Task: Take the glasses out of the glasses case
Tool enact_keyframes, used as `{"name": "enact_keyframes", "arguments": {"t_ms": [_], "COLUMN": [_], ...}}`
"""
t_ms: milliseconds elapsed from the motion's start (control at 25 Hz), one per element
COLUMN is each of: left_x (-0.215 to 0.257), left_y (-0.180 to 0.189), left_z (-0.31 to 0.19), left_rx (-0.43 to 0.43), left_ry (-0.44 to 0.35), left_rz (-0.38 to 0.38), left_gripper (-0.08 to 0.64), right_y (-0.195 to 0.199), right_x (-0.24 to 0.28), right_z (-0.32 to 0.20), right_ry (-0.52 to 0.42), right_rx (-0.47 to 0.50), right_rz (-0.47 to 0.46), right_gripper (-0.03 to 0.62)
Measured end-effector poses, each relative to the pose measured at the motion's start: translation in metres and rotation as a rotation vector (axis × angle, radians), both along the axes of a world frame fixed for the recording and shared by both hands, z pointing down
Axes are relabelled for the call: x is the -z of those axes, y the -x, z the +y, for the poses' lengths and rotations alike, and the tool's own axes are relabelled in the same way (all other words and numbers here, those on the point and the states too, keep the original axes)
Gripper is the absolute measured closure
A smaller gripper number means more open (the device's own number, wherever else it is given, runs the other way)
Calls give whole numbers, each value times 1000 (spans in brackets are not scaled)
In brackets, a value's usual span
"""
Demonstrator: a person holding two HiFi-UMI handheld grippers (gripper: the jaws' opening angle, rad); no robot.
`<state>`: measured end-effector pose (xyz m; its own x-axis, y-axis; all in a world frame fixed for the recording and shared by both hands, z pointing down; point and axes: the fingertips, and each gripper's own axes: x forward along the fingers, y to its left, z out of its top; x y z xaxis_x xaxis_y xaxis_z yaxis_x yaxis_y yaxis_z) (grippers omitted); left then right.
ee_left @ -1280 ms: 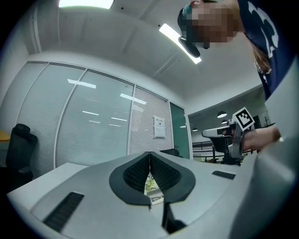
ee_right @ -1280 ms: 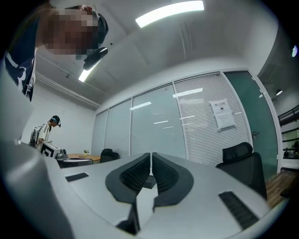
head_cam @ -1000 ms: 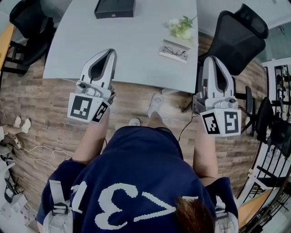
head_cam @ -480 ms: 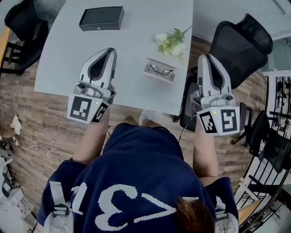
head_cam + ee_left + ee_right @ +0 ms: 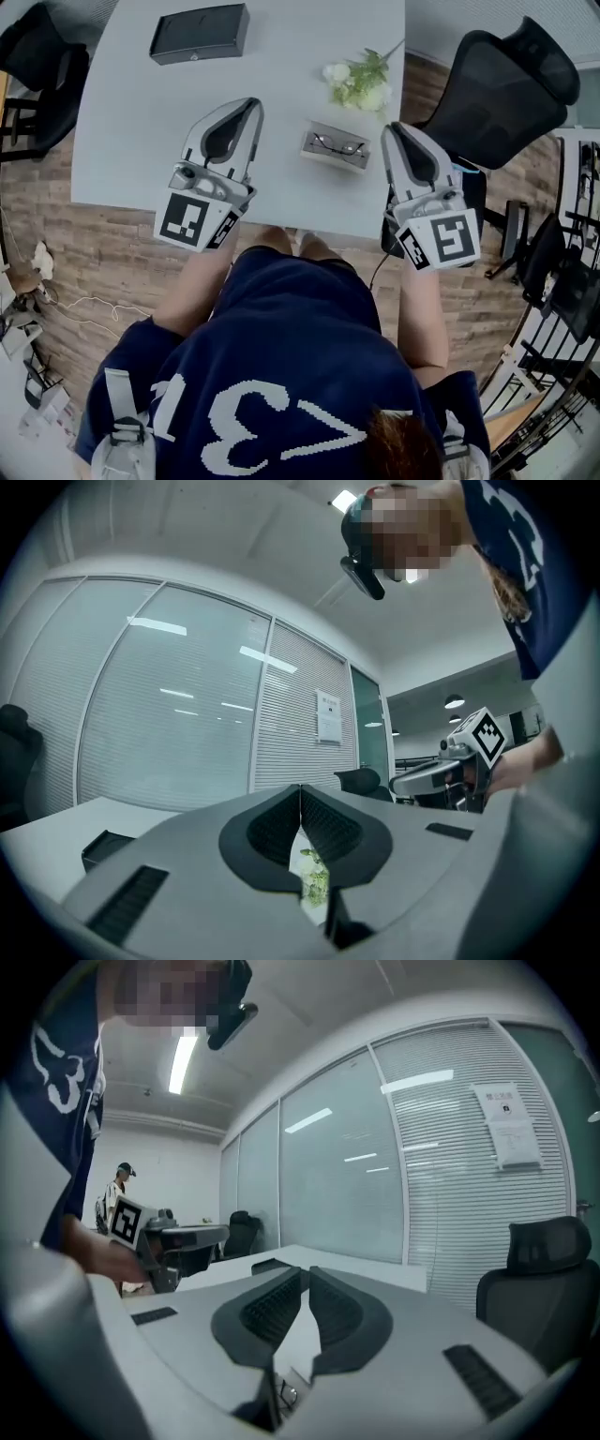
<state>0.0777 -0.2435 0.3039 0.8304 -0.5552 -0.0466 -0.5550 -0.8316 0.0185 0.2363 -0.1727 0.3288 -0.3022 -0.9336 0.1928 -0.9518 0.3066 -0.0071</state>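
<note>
Grey table (image 5: 281,56) bearing glasses case (image 5: 323,157); wood-plank floor (image 5: 84,253), black chair (image 5: 497,94) beside.

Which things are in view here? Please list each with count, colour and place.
pale grey table: one, grey, before the person.
flat black rectangular box: one, black, table's far left.
open pale glasses case: one, light grey, near edge, between the claws.
dark-framed glasses: one, dark, inside the case.
white flower bunch: one, white and green, behind the case.
black office chairs: two, black, beside the table.
left claw: one, grey, shut, left of case.
right claw: one, grey, shut, right of case.
</note>
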Motion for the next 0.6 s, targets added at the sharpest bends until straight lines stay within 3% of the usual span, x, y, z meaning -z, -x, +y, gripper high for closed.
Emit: {"name": "enact_keyframes", "arguments": {"t_ms": [160, 280, 360, 600], "left_x": [-23, -38, -48, -74], "left_y": [-5, -7, -7, 1], "left_z": [-11, -15, -15, -13], "left_rx": [-29, -36, -39, -31], "left_ry": [46, 81, 104, 172], "left_rz": [-24, -34, -42, -67], "left_gripper": [544, 543, 543, 543], "right_y": [17, 28, 31, 38], "right_x": [-66, -122, -160, -241], "right_z": [-12, -11, -7, -3], "right_ry": [177, 321, 416, 627], "right_rx": [58, 113, 137, 196], "right_rz": [21, 93, 153, 240], "right_gripper": [560, 552, 491, 489]}}
